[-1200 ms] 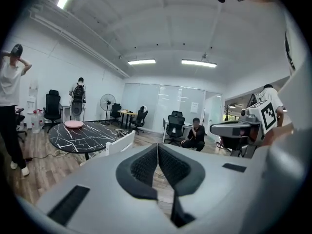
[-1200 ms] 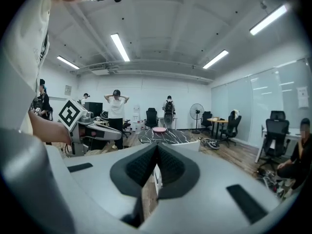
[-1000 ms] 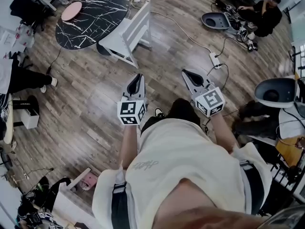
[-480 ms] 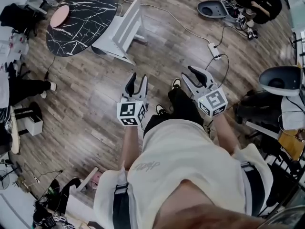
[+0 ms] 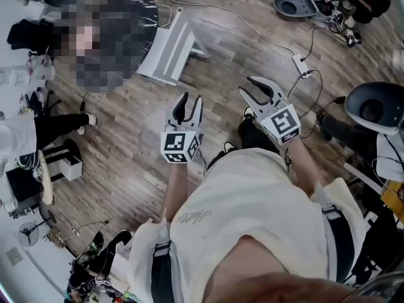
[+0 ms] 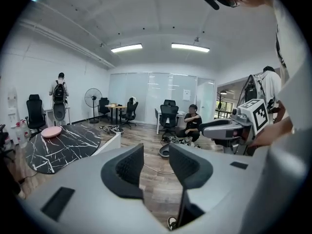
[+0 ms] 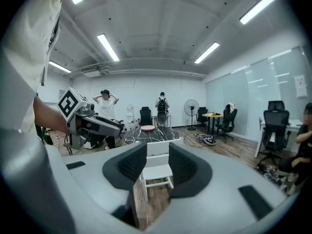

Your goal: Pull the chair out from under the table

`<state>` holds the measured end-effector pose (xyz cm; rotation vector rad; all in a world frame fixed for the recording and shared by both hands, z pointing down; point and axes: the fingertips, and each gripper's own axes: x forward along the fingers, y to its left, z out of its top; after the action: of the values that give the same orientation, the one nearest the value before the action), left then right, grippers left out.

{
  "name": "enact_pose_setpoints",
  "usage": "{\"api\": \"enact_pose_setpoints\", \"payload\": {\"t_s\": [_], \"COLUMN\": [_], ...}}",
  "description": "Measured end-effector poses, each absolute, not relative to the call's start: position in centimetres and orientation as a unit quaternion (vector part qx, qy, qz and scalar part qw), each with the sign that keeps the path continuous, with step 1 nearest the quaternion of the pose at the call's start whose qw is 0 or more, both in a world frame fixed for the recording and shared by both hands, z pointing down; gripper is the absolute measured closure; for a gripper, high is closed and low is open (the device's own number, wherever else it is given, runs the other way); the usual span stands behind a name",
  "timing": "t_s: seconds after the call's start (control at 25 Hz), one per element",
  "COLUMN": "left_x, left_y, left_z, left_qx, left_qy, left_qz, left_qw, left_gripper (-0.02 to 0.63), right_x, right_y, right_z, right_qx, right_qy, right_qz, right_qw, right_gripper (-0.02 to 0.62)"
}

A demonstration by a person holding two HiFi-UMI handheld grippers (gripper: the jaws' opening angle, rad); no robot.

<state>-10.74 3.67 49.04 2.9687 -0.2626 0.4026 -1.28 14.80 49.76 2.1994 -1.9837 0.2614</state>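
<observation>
The white chair [image 5: 169, 48] stands on the wood floor, its front against the black marble table [image 5: 136, 17], which a mosaic patch partly covers. Both grippers hover over the floor, well short of the chair. My left gripper [image 5: 189, 105] is open, its jaws just opened, and nothing lies between them. My right gripper [image 5: 257, 88] is also open and empty, jaws just opened. In the right gripper view the chair [image 7: 157, 168] shows far off through the gap between the jaws. In the left gripper view the table [image 6: 58, 145] lies at the left.
A power strip [image 5: 300, 62] with cables lies on the floor to the right. Grey seat shells [image 5: 371, 107] [image 5: 295, 4] sit at the right and top. A person's legs [image 5: 53, 126] reach in from the left. Office chairs and a fan [image 6: 92, 101] stand at the back.
Both grippers went from shut to open. The person has moved over the floor, and both hands have shifted with the body; the chair stays by the table.
</observation>
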Motion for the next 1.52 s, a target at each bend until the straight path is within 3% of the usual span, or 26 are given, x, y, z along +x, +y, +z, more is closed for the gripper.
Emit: {"api": "enact_pose_setpoints", "payload": {"t_s": [0.36, 0.64, 0.96, 1.28, 1.52], "left_x": [-6.3, -5.8, -1.2, 6.8, 5.7], "left_y": [0.7, -0.5, -4.2, -10.9, -17.6], "left_z": [49.2, 51.0, 54.4, 51.1, 52.5], "left_qx": [0.98, 0.971, 0.972, 0.983, 0.982], "left_qy": [-0.13, -0.147, -0.117, -0.1, -0.113], "left_qz": [0.143, 0.173, 0.175, 0.112, 0.106], "left_qw": [0.053, 0.074, 0.101, 0.104, 0.104], "left_gripper": [0.445, 0.445, 0.445, 0.445, 0.445], "right_x": [4.7, 4.5, 7.4, 12.9, 13.1], "right_y": [10.4, 8.9, 6.3, -0.7, -8.3], "right_z": [50.4, 52.0, 54.9, 50.7, 49.6], "right_qx": [0.693, 0.669, 0.673, 0.668, 0.649], "right_qy": [-0.71, -0.73, -0.717, -0.718, -0.737], "right_qz": [0.072, 0.112, 0.135, 0.112, 0.096], "right_qw": [0.1, 0.084, 0.122, 0.163, 0.163], "right_gripper": [0.48, 0.465, 0.451, 0.449, 0.445]}}
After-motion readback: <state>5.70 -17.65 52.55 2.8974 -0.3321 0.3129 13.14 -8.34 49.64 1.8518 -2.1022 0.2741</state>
